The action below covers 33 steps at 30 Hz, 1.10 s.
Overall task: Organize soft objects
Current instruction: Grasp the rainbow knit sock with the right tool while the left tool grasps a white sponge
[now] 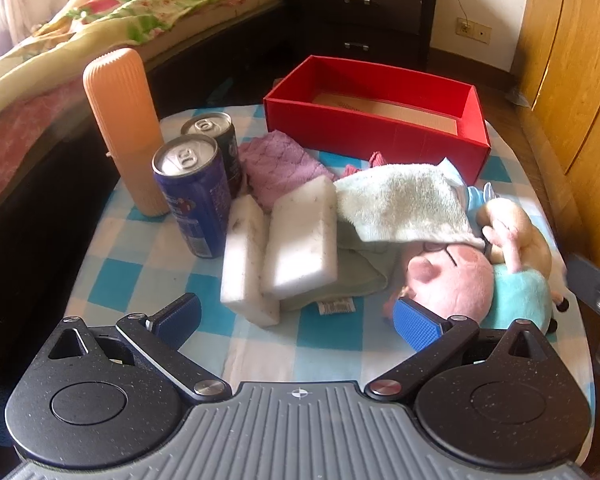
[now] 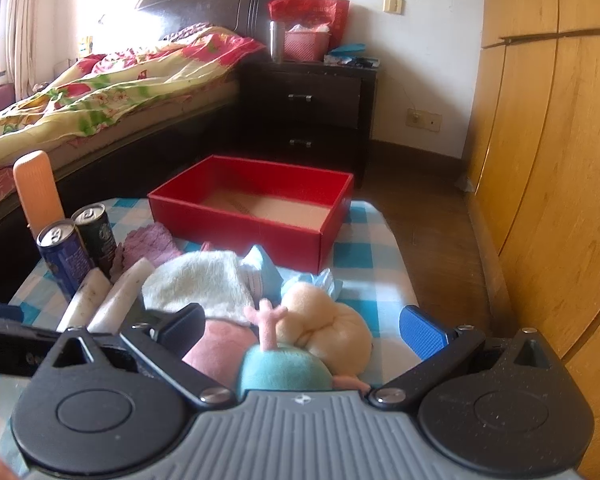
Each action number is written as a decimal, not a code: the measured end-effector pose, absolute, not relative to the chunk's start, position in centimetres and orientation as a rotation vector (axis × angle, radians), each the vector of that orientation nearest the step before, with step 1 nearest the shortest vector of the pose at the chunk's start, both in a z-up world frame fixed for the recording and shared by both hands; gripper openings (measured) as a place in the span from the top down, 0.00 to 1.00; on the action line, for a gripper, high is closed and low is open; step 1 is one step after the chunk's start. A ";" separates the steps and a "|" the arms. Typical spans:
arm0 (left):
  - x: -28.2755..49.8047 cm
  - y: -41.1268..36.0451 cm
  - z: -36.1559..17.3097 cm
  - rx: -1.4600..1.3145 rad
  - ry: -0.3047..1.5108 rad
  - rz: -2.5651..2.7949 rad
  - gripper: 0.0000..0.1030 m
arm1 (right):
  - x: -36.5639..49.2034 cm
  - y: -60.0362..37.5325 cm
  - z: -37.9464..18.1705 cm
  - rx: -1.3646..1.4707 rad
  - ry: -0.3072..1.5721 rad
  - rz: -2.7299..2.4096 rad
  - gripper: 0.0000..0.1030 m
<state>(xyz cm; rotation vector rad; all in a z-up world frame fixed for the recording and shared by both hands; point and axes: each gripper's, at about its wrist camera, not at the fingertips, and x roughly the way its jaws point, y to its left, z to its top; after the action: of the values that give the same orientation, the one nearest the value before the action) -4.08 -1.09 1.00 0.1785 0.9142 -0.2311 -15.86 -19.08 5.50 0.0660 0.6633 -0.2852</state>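
On the left of the bench (image 1: 140, 256), covered in a blue-checked cloth, a ribbed orange bottle (image 1: 122, 128) stands upright with two drink cans (image 1: 192, 196) just beside it; these are hard things and look set to stay put. Next come two white sponge blocks (image 1: 284, 244) leaning together on a folded green cloth (image 1: 352, 280), with a purple cloth (image 1: 280, 164) behind them. A pale towel (image 1: 400, 200) drapes over the head of a pink plush toy (image 1: 452, 276), and a cream plush (image 2: 328, 320) lies touching it on the right. Behind the pile the red box (image 1: 380, 128) sits open and looks empty.

The left gripper (image 1: 296, 316) hovers low before the sponges, its fingers spread wide and holding nothing. The right gripper (image 2: 300, 328) straddles the pink plush toy, fingers likewise spread, with the toy's body between them but not squeezed.

Nothing appears sorted yet, so this seems to be the first pick. The next move probably calls for closing the right fingers on the plush, lifting it free of the towel and carrying it forward to the box.
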 end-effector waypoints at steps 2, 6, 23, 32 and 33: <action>-4.3 -0.8 0.8 0.193 0.923 -0.236 0.05 | -17.5 -19.9 5.0 0.081 0.694 -0.299 0.18; -4.5 -0.1 0.5 0.198 0.953 -0.258 0.05 | -20.6 -20.7 3.2 0.082 0.805 -0.312 0.18; -1.6 5.5 2.9 0.036 0.956 -0.239 0.08 | -21.7 -19.3 -3.7 0.133 1.075 -0.151 0.75; -0.1 4.6 0.1 0.089 1.041 -0.225 0.09 | -19.8 -19.1 -2.0 0.240 1.053 -0.039 0.98; 0.2 4.1 0.0 0.111 1.036 -0.220 0.09 | -19.5 -19.2 -1.7 0.255 1.041 -0.028 0.98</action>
<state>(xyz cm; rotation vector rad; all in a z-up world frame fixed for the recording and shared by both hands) 0.23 4.12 0.00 0.1112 1.0357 -0.2200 -19.47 -19.21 -1.72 0.2545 1.0413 -0.0280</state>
